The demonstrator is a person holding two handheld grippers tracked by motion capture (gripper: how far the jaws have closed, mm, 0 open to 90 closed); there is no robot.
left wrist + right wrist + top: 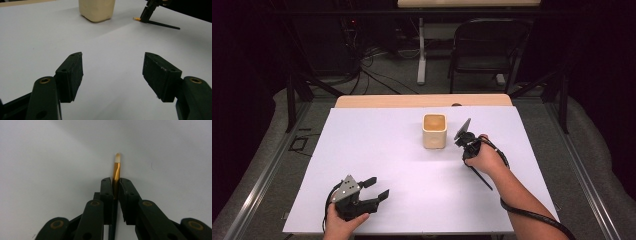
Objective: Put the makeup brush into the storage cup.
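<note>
Two grippers on white table [377, 150]. Right gripper [115, 185] clamped on thin brush [116, 167] near gold ferrule, pale tip poking past pads, black handle trailing back on table; low grip likely for lifting toward cream square-sided holder [434, 130] just beside. Left gripper [112, 72] idle near front edge, jaws apart, matte black pads

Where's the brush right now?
The brush is clamped in the right hand-held gripper, low over the white table, right of the cream cup in the high view.
</note>
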